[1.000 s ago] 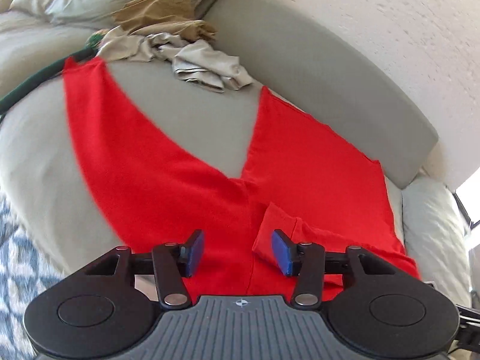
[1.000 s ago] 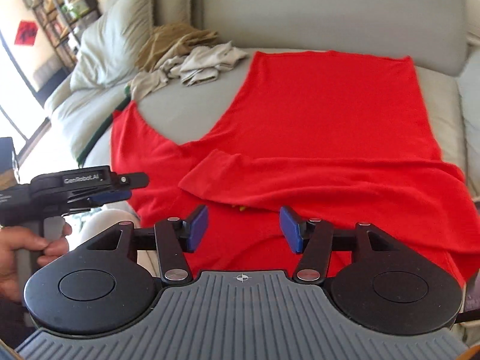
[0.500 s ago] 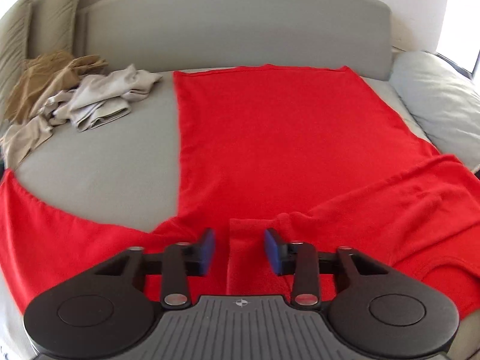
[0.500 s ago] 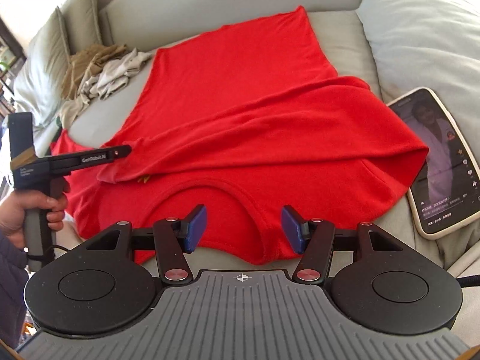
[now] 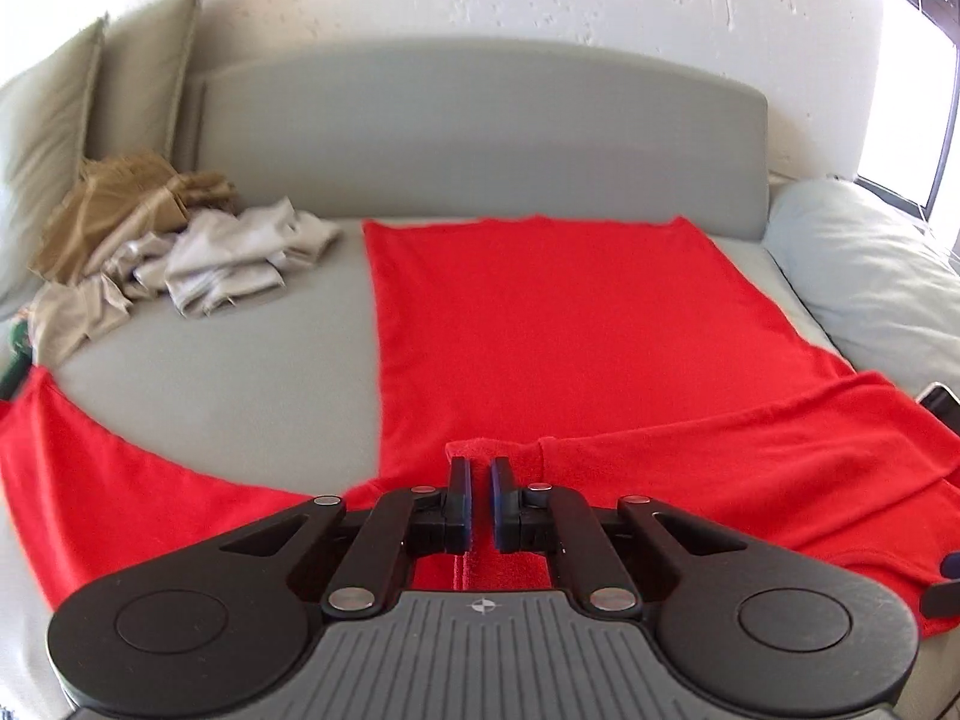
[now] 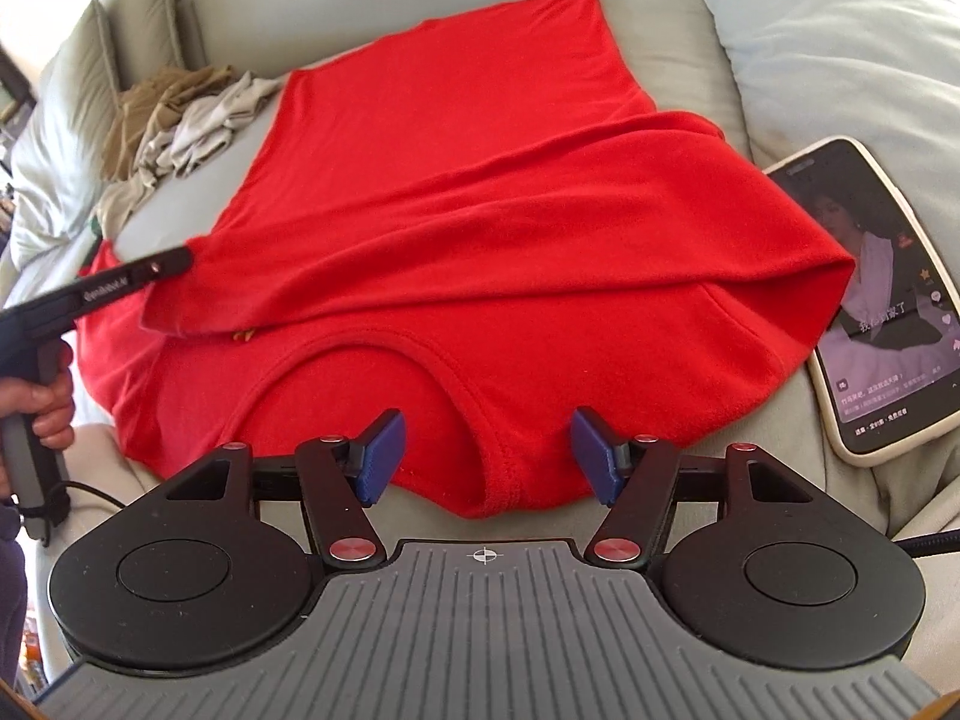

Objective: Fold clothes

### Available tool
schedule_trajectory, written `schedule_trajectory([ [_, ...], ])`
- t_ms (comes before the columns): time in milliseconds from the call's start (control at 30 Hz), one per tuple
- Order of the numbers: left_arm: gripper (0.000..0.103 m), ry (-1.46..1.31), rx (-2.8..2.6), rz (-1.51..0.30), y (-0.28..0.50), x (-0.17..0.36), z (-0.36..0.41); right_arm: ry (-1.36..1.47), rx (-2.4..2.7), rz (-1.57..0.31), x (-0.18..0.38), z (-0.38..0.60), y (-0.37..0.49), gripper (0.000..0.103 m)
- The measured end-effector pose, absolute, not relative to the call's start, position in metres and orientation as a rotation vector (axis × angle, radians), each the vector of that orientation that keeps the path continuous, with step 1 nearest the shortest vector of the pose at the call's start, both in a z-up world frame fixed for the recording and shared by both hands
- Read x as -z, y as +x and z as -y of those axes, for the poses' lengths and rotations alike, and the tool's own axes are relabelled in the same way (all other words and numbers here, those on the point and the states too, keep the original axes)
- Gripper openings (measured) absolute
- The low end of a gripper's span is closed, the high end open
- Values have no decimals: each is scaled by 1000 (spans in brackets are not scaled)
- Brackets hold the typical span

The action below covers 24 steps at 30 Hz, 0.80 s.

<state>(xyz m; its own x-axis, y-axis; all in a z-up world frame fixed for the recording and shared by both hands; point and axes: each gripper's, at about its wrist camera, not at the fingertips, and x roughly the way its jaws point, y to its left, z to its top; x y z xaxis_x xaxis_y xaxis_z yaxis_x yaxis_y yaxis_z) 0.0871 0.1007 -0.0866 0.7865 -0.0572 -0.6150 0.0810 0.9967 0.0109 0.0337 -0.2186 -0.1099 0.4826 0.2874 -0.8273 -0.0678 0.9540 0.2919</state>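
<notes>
My left gripper (image 5: 478,495) has its jaws pinching a sleeve cuff of the soft, fleecy red shirt (image 6: 480,192), spread flat on the grey sofa (image 5: 228,372). My right gripper (image 6: 486,450) has its jaws spread at the ribbed collar. Crumpled beige clothes (image 5: 180,252) lie near the cushions; a glossy phone (image 6: 870,300) rests beside the shirt.

Garment: I see a red long-sleeved top (image 6: 480,138), plain knit, no print that I can make out.
Pose: spread flat on the grey sofa seat (image 5: 228,372), hem toward the backrest, round neckline (image 6: 384,372) nearest my right camera.
Sleeves: one folded across the chest, its cuff (image 5: 480,450) at the fabric's left edge; the other trails out left.
</notes>
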Motion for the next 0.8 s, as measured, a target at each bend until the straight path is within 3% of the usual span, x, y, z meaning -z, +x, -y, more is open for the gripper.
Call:
schedule_trajectory([
  [267,8,16,1,-746,91,90,-111,215,-221,-1049,110,215,34,71],
  [367,22,19,-29,-764,85,86,-108,200,-217,-1047,106,214,34,72],
  [433,39,20,-49,-776,81,84,-106,221,-211,-1020,99,220,30,72],
  [667,40,-80,85,-813,58,74,-84,348,-131,-826,69,280,10,70],
  [800,39,-69,134,-817,68,86,-55,361,10,-793,75,319,4,63],
])
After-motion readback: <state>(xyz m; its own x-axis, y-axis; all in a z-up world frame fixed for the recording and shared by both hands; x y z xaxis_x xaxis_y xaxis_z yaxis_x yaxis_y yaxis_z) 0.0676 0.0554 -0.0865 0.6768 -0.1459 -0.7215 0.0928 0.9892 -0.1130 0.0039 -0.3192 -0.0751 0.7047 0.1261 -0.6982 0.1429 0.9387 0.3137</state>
